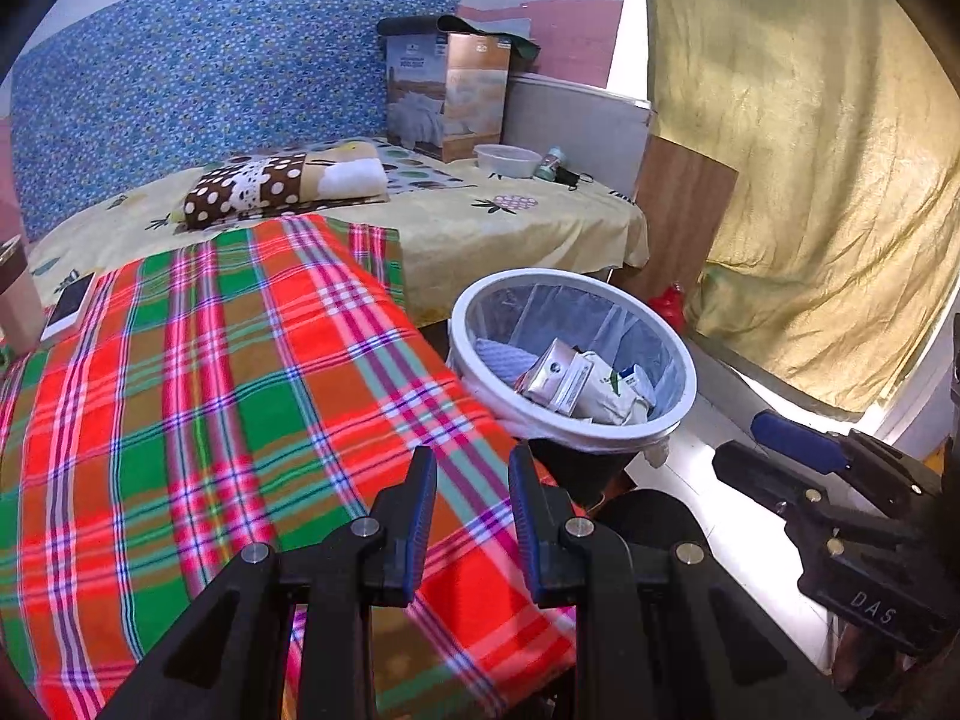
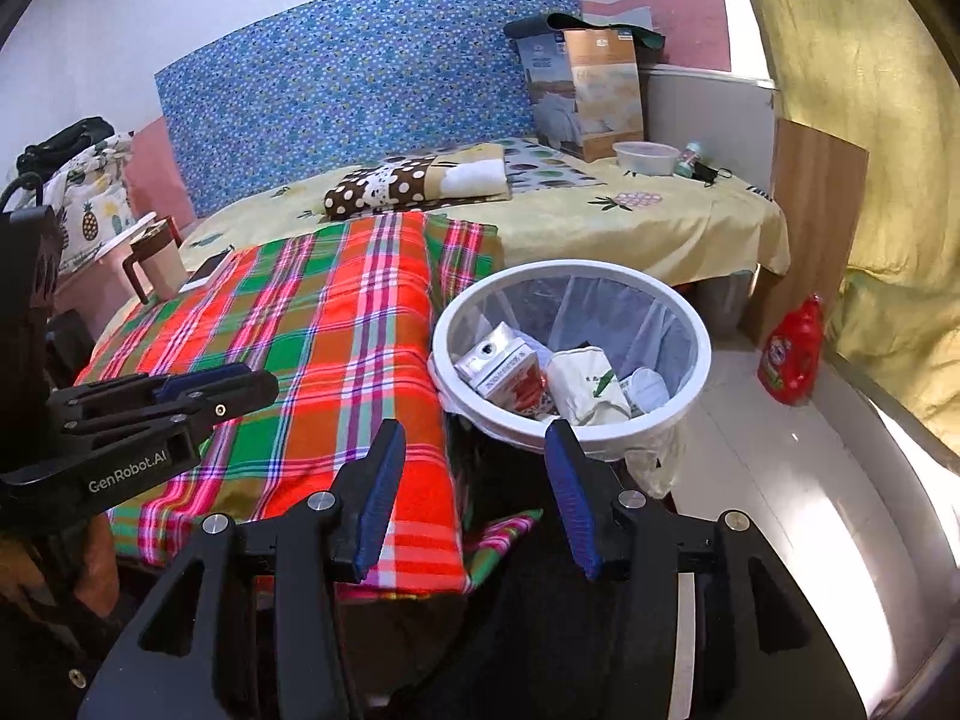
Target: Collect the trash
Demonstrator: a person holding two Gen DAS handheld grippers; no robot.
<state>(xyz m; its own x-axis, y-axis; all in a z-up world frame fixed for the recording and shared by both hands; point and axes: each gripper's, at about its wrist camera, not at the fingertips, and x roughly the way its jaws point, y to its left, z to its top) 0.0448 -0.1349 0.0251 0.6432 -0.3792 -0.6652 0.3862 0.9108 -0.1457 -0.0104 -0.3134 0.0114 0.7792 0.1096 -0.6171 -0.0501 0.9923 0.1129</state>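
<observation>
A white-rimmed trash bin with a clear liner stands on the floor beside the plaid-covered table. Inside lie a silver and red drink carton, a crumpled white paper pack and a small cup lid. My left gripper hovers over the table's corner, open, with nothing between its blue pads; in the right wrist view the left gripper shows at the left. My right gripper is open and empty, just short of the bin's near rim. In the left wrist view the right gripper enters from the right.
A red-green plaid cloth covers the table. A phone and a mug sit at its far end. Behind is a bed with a box, a bowl and a folded cloth. A red detergent bottle stands by the curtain.
</observation>
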